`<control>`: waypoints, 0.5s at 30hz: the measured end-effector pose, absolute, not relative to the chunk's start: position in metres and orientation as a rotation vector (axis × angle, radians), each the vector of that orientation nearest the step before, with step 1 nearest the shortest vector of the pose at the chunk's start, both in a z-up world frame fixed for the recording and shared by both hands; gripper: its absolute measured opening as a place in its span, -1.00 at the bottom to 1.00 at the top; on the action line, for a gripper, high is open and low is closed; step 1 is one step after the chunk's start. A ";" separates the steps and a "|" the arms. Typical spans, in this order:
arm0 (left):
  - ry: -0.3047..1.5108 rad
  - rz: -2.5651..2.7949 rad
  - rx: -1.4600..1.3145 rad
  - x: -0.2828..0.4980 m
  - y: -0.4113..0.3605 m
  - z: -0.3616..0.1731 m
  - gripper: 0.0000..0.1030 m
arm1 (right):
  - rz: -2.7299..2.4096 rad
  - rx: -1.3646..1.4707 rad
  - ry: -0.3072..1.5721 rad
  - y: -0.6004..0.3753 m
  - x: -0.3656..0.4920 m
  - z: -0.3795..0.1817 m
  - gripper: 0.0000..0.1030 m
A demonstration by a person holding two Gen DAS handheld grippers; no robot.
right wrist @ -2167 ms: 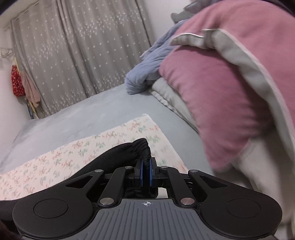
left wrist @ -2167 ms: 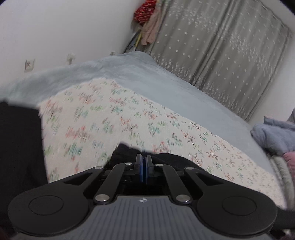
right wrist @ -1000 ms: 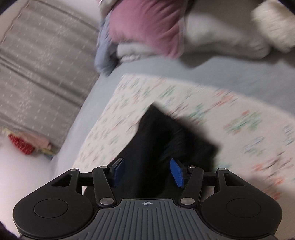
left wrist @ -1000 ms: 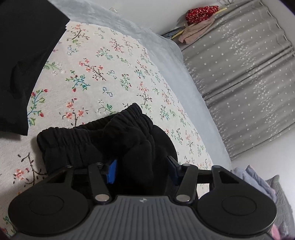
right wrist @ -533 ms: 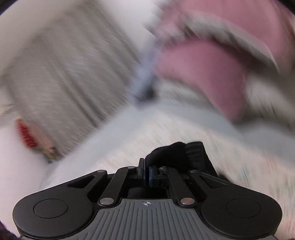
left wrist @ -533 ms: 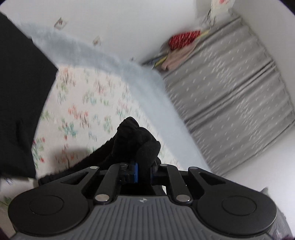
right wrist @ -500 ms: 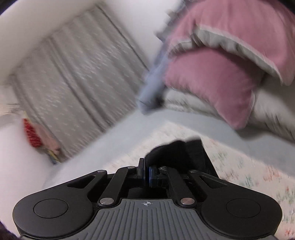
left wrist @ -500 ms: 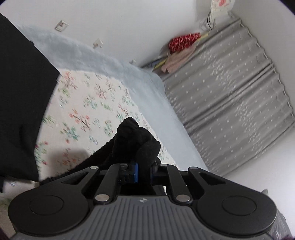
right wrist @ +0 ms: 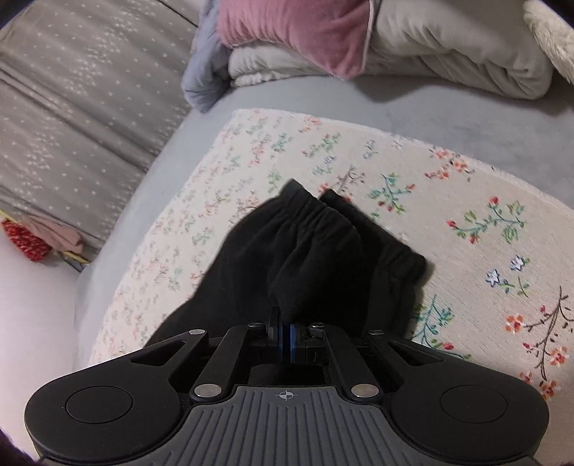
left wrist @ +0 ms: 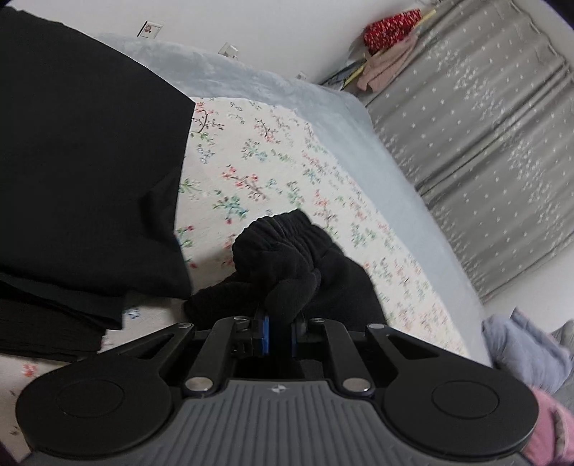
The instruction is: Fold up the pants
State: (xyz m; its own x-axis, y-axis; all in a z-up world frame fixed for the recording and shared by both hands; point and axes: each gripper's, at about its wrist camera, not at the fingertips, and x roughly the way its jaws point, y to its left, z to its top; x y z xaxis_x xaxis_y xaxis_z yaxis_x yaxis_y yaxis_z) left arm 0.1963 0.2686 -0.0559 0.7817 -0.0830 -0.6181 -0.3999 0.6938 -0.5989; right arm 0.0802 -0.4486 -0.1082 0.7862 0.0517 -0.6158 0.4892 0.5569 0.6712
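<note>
The black pants (left wrist: 287, 261) lie bunched on a floral cloth (left wrist: 272, 172), with the gathered elastic waistband at the far end. My left gripper (left wrist: 279, 337) is shut on a fold of the pants near the waistband. In the right wrist view the pants (right wrist: 305, 251) spread ahead with the waistband (right wrist: 358, 222) across the far end. My right gripper (right wrist: 286, 337) is shut on a pinch of the black fabric. The rest of the pants is hidden under the grippers.
A stack of folded black clothes (left wrist: 79, 161) lies at the left on the cloth. A grey-blue bed cover (left wrist: 323, 96) lies beneath. Pink and grey pillows (right wrist: 323, 32) and a blue garment (right wrist: 204, 79) pile at the bed's end. Grey curtains (left wrist: 484, 125) hang behind.
A second ago both grippers were open over the pants; they closed on the fabric. Since half a second ago both have tilted down toward the cloth, still holding it.
</note>
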 end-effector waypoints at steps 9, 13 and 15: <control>0.686 0.166 -0.712 0.188 0.267 -0.058 -0.79 | -0.256 0.840 0.566 -0.441 0.074 -0.096 -0.94; 0.697 0.146 -0.727 0.185 0.272 -0.061 -0.79 | -0.264 0.802 0.580 -0.440 0.075 -0.095 -0.94; 0.690 0.135 -0.756 0.184 0.275 -0.059 -0.79 | -0.269 0.842 0.591 -0.446 0.075 -0.102 -0.94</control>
State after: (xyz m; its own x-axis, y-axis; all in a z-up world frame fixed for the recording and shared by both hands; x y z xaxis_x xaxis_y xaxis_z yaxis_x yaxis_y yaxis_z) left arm 0.1839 0.2751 -0.0594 0.7739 -0.1260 -0.6206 -0.3509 0.7304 -0.5860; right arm 0.0748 -0.4456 -0.1016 0.8083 0.0050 -0.5887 0.4474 0.6449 0.6197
